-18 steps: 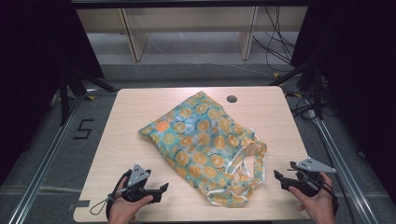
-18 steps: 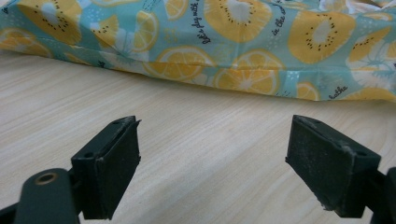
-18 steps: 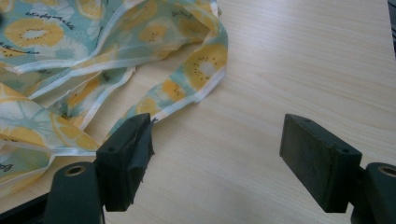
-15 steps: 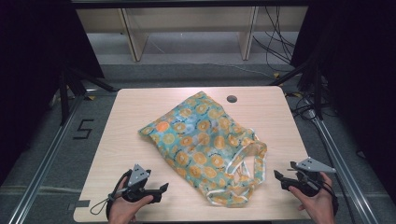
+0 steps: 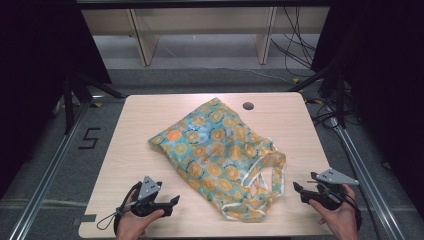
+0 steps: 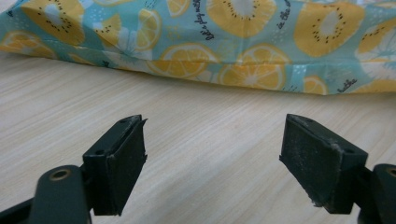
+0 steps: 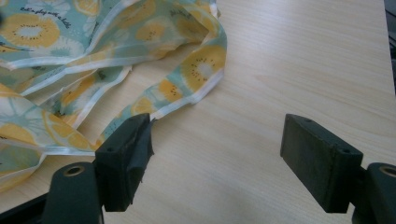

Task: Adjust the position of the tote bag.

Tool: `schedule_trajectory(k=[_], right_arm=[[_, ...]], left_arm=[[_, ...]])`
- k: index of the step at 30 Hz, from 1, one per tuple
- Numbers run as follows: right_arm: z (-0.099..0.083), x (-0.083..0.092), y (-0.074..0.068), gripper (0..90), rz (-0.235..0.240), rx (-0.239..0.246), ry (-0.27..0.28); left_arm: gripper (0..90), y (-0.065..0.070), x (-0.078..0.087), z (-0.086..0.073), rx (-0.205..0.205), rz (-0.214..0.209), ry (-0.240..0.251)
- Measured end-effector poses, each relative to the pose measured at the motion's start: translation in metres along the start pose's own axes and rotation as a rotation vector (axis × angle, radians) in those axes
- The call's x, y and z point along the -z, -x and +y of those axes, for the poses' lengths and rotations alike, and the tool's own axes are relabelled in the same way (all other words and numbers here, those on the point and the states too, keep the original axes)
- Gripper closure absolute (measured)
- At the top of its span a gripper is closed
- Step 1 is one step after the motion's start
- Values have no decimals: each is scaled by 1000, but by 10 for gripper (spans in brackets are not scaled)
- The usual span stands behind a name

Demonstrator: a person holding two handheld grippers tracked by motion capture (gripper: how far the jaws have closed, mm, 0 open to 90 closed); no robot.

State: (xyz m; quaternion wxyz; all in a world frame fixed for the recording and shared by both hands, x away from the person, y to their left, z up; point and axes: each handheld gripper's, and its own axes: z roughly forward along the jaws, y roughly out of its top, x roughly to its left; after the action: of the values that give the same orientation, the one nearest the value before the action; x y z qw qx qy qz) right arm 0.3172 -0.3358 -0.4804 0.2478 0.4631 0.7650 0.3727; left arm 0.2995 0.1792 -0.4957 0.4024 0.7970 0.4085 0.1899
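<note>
Two hand-held grippers, left (image 5: 172, 202) and right (image 5: 298, 190), sit as they did half a second ago: jaws wide, empty, near bench (image 5: 150, 120) front edge. Fruit-print bag (image 5: 220, 155) lies crumpled mid-bench, untouched. Nothing changed; grasp not yet begun.

Bag (image 5: 220, 150) was teal w/ orange & yellow citrus-slice print, white-trimmed handles (image 5: 260, 175). Table (image 5: 150, 120) was light wood grain. Both grippers' jaws were black, w/ grey plates on top.

Teal citrus-print cloth bag (image 5: 220, 155), thin, slightly glossy.
Pale wood-grain surface (image 5: 145, 125), smooth, matt; black claw pads (image 6: 322, 158), rough, matt.
</note>
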Motion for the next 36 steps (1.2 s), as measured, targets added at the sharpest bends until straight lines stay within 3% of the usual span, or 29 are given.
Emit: schedule_trajectory(k=[6,8,12,14,15,16,17,18,22,23,24,27,29,31,32,35,36], right_arm=[[3,-2,-3,260,24,-11,0],[4,-1,-3,260,26,-3,1],[20,-8,-5,261,45,30,47],[24,-8,-8,261,48,17,39],[27,-11,-7,261,46,46,62],[33,-15,-10,262,81,35,47],[33,-15,-10,262,81,35,47],[38,-19,-11,286,77,62,68],[50,-26,-15,314,76,68,47],[54,-30,-13,313,70,100,62],[57,-33,-15,307,78,78,42],[67,-43,-12,279,80,105,44],[73,-50,-11,274,88,90,45],[79,-58,-12,260,102,41,15],[83,-63,-8,251,102,82,17],[94,-72,-11,238,119,74,1],[101,-79,-15,230,118,116,9]], left_arm=[[227,0,0,0,-12,6,1],[228,1,-2,0,6,-1,2],[272,-1,-2,1,-15,3,-6],[304,-1,-3,1,-1,-6,-5],[304,0,-3,1,7,-8,-6],[327,0,-3,1,2,-7,-6],[327,0,-3,2,-9,-6,-3],[374,1,-4,2,2,-6,-5],[480,0,-5,0,-31,-23,1],[518,0,-4,0,-30,-30,11],[543,-1,-4,1,-41,-36,10],[488,-2,-7,2,-55,-19,-7],[492,-2,-9,4,-64,-25,-2],[475,-2,-12,6,-40,-19,12],[455,-4,-12,7,-63,-4,-9],[406,-5,-17,10,-10,-15,7],[373,-6,-18,12,-16,-11,0]])
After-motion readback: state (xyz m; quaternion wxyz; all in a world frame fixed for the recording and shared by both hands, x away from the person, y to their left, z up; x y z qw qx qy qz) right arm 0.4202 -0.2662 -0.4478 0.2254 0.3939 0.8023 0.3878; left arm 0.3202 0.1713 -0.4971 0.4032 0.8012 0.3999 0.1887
